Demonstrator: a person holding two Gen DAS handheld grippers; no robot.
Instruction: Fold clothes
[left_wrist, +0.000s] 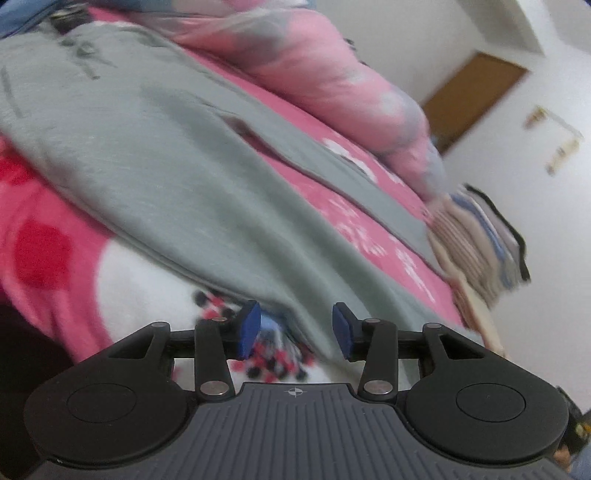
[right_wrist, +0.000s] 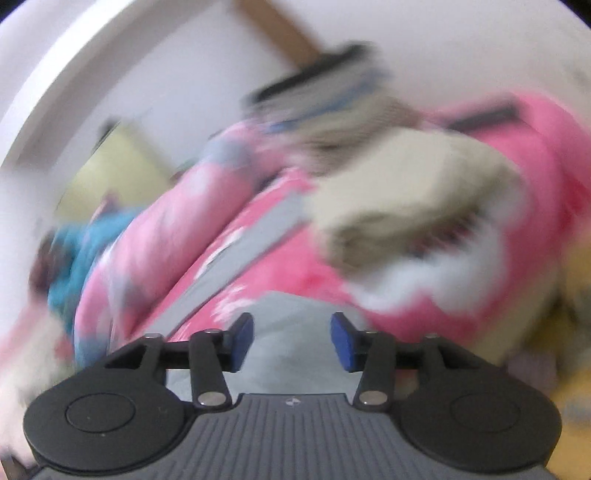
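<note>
A grey garment (left_wrist: 155, 155) lies spread across the pink patterned bedspread (left_wrist: 51, 258), running from upper left down to the near edge. My left gripper (left_wrist: 295, 328) hovers open just over the garment's near edge, blue pads apart with nothing between them. The right wrist view is heavily blurred. In it my right gripper (right_wrist: 291, 339) is open above a pale grey piece of the garment (right_wrist: 291, 325), which stretches away as a strip (right_wrist: 240, 251). A folded beige garment (right_wrist: 406, 199) lies on the bedspread (right_wrist: 443, 295) to the right.
A rolled pink and grey quilt (left_wrist: 332, 74) lies along the far side of the bed. A stack of folded clothes (left_wrist: 476, 243) sits at the bed's far end. White walls and a brown door (left_wrist: 472, 99) stand behind. Blue fabric (right_wrist: 81, 258) lies at left.
</note>
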